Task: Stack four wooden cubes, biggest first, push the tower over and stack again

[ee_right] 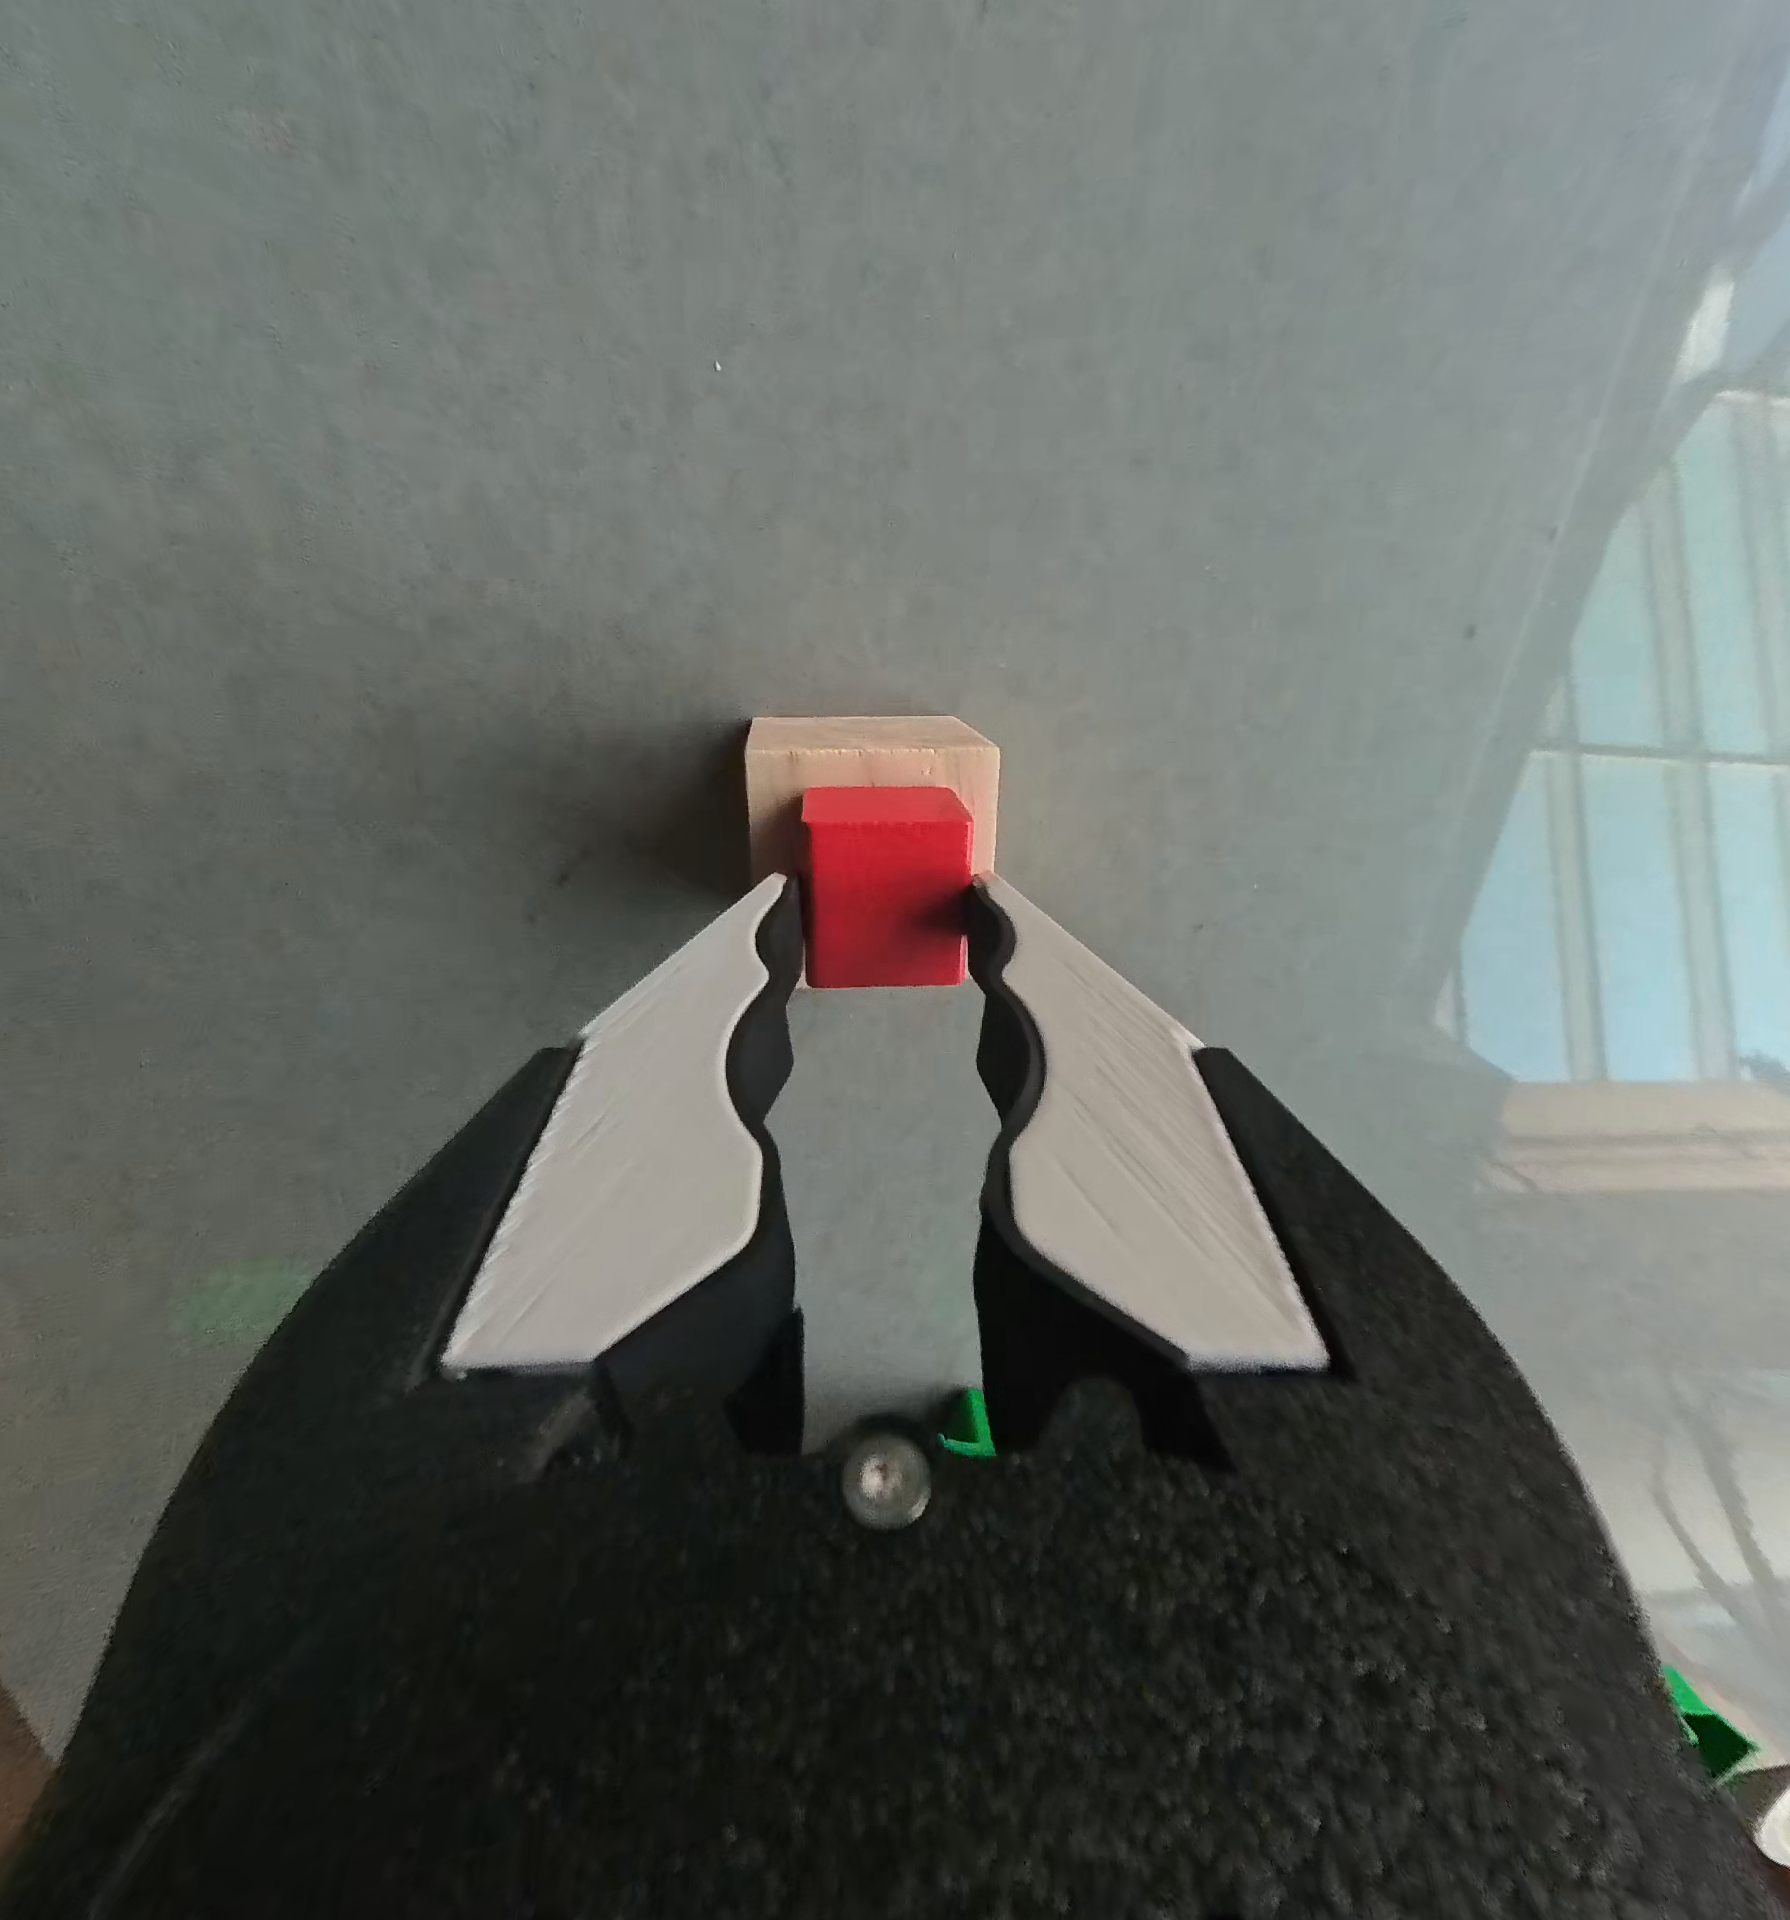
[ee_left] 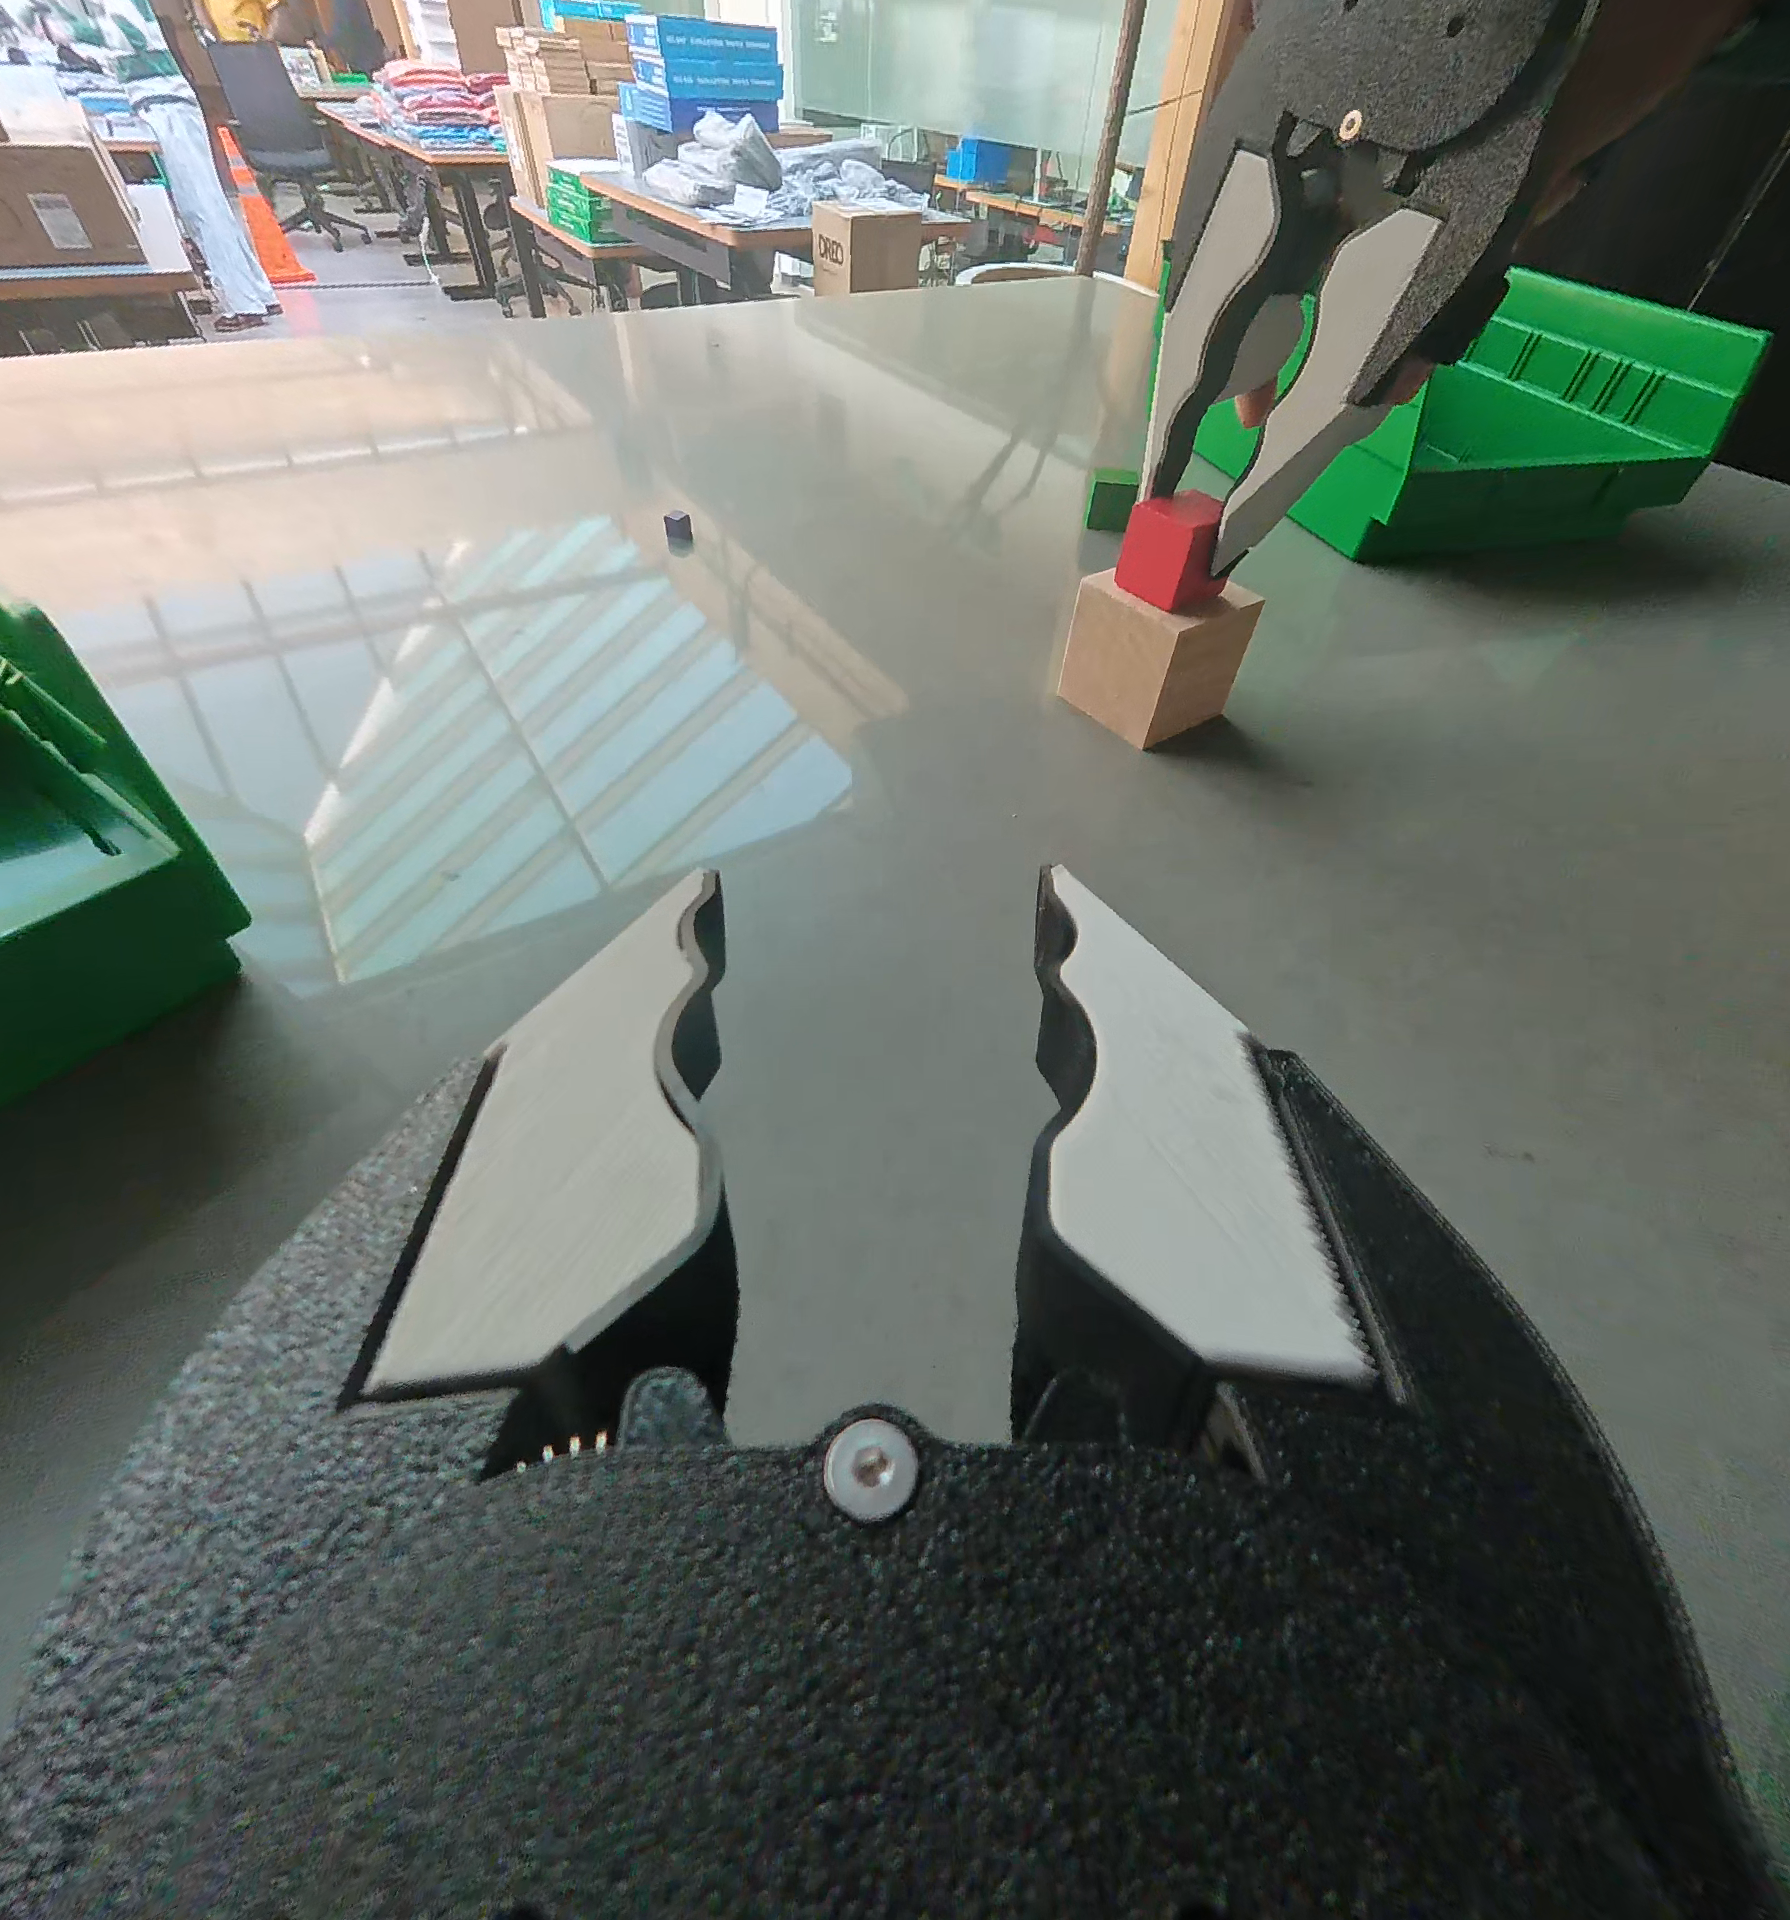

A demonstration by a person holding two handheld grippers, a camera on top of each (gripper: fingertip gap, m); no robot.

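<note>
The right gripper (ee_right: 883, 883) clamps the red cube (ee_right: 886, 883) sitting atop the wood block (ee_right: 870, 753), while the left gripper (ee_left: 875, 883) hangs open, empty, over the table (ee_left: 1442, 883).

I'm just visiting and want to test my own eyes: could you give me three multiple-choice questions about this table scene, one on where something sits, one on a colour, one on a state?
1. Where does the red block sit?
A. In a green bin
B. On the wooden block
C. On the bare table

2. What colour is the bin behind the two stacked blocks?
A. Green
B. Yellow
C. White

3. How does the left gripper stand?
A. Shut on a block
B. Shut on nothing
C. Open, holding nothing

Answers:
1 B, the red block rests on the wooden block's top, with the right gripper closed on its sides.
2 A, its walls are plainly green.
3 C, a wide gap shows only table between its fingers.
</note>
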